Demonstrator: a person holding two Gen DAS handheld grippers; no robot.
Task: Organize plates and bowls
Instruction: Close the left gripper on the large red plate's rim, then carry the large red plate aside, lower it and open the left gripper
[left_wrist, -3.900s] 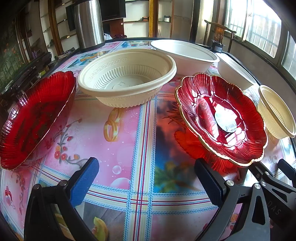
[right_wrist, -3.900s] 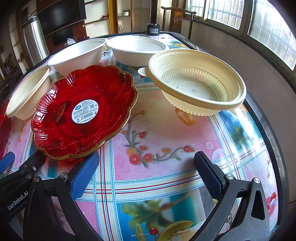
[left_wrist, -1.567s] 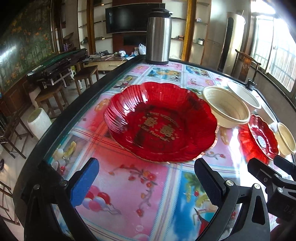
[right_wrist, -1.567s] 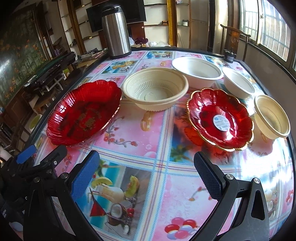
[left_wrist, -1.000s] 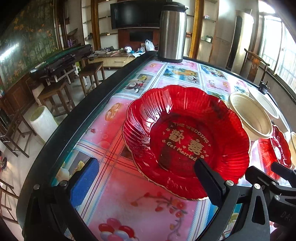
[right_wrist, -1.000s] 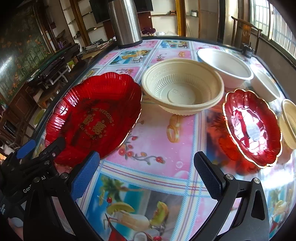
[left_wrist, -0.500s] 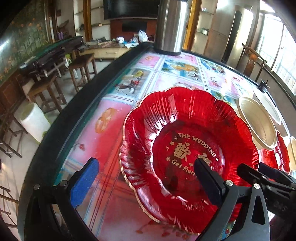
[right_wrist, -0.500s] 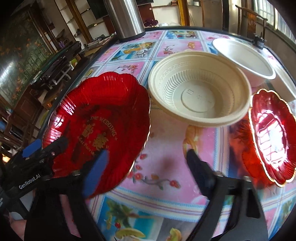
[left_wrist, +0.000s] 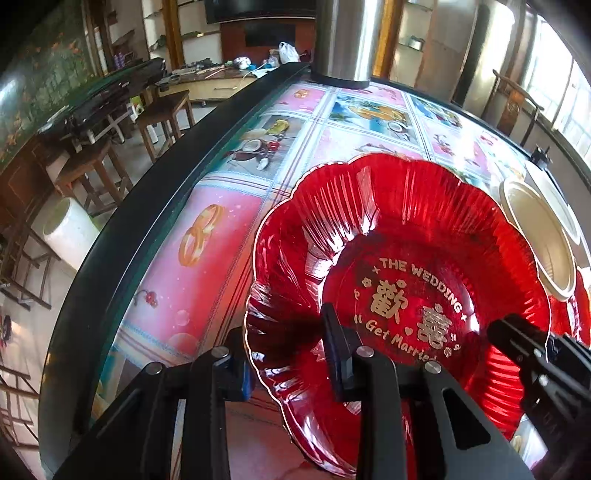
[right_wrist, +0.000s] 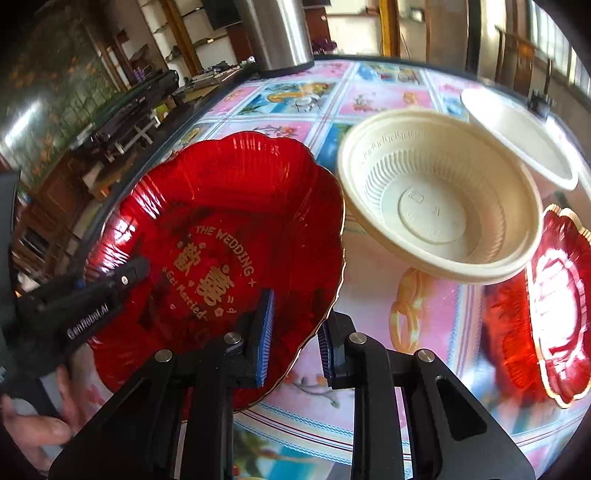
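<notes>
— While the table's dark edge (left_wrist: 122, 236) curves from seven o'clock up to twelve in the left wrist view, how much room lies beside it?

— A bare strip of patterned tablecloth (left_wrist: 207, 258) at nine o'clock, between that edge and the large red plate (left_wrist: 399, 229). Beyond the edge the floor drops away to stools.

— And the left gripper (left_wrist: 291, 354)?

— Its jaws are closing across the plate's near-left rim at six o'clock: one finger under the scalloped edge, the other inside on the red surface. The rim sits between the pads, which look pressed on it.

— Moving right?

— In the right wrist view the right gripper (right_wrist: 293, 339) straddles the same plate's rim (right_wrist: 325, 295) at six o'clock, closing, blue pads either side and clamped to the gold-lined edge.

— What crowds it?

— A cream ribbed bowl (right_wrist: 439, 210) at two o'clock, just beside the plate, nearly touching. A white bowl (right_wrist: 517, 133) behind it at one o'clock, and a smaller red plate (right_wrist: 561, 299) at three. Open cloth lies at four o'clock.

— The thermos?

— A steel flask (right_wrist: 280, 33) stands at twelve, well apart.
</notes>
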